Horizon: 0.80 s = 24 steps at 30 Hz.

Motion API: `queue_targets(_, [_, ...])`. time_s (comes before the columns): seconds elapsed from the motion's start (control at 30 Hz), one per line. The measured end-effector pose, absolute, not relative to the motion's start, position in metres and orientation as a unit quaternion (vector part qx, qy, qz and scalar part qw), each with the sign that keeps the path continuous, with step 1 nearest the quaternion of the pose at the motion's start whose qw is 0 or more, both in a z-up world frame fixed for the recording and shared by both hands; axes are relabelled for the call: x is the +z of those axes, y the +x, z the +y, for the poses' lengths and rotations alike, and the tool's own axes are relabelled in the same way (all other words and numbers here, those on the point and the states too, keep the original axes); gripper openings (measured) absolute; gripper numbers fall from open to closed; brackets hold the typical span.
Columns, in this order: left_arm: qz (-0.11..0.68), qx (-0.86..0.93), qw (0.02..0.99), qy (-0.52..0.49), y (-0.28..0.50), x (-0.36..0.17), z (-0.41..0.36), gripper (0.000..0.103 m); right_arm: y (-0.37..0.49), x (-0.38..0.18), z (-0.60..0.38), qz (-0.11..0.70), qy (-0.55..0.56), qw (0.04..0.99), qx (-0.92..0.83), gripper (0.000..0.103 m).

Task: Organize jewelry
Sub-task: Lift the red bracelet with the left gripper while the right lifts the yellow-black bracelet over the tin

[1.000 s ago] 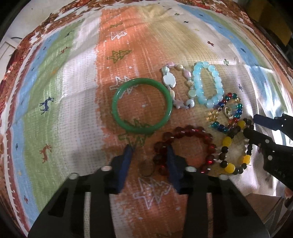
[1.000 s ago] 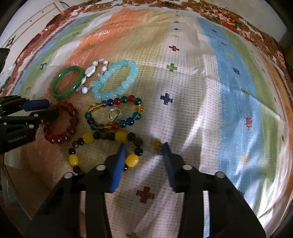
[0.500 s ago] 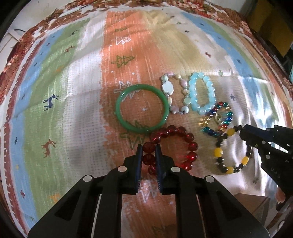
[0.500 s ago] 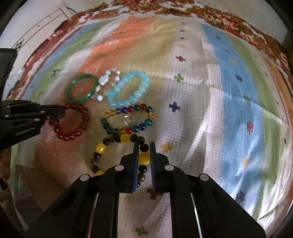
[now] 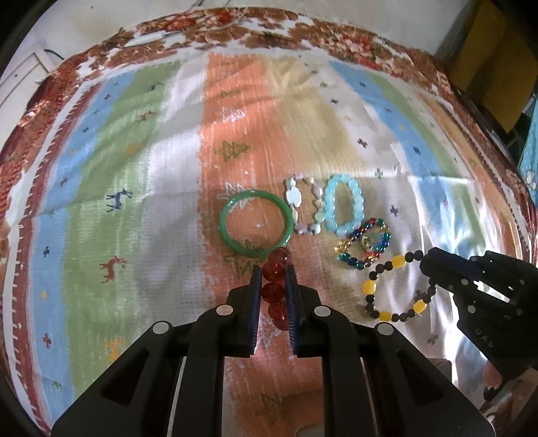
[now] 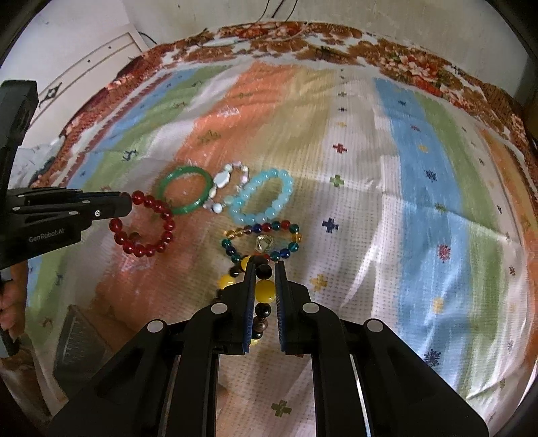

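My left gripper [image 5: 273,270] is shut on the red bead bracelet [image 5: 275,289] and holds it off the cloth; the bracelet hangs from it in the right wrist view [image 6: 148,228]. My right gripper [image 6: 263,267] is shut on the yellow-and-black bead bracelet [image 6: 264,290], which shows as a loop in the left wrist view [image 5: 396,285]. On the cloth lie a green bangle [image 5: 254,224], a white-pink stone bracelet [image 5: 302,206], a pale blue bead bracelet [image 5: 343,204] and a multicolour bead bracelet [image 5: 364,244].
A striped patterned cloth [image 5: 134,188] covers the surface, with a floral border [image 5: 235,27] at the far edge. A dark box [image 6: 80,343] sits at the lower left in the right wrist view. A white wall and cabinet [image 6: 84,64] stand behind.
Both grippers closed from open onto their bracelets, then lifted: the views pulled back and up, the red bracelet and the yellow-and-black bracelet rising with the fingers.
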<state>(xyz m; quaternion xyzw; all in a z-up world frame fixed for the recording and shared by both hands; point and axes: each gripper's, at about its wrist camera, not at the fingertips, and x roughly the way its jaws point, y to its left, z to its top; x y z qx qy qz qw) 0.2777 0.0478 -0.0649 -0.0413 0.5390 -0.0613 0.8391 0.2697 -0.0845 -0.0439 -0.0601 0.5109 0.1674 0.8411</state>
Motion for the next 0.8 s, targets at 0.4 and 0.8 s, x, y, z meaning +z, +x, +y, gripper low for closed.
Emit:
queue_targets(0.4, [0.508, -0.061, 0.858, -0.052, 0.254, -0.035, 0.052, 0.013, 0.251, -0.009, -0.079, 0.471, -0.049, 0.864, 0.170, 0.012])
queue_targets(0.8, [0.465, -0.075, 0.881, -0.049, 0.217, 0.000, 0.037, 0.013, 0.212, 0.031, -0.072, 0.397, -0.041, 0.893, 0.206, 0.012])
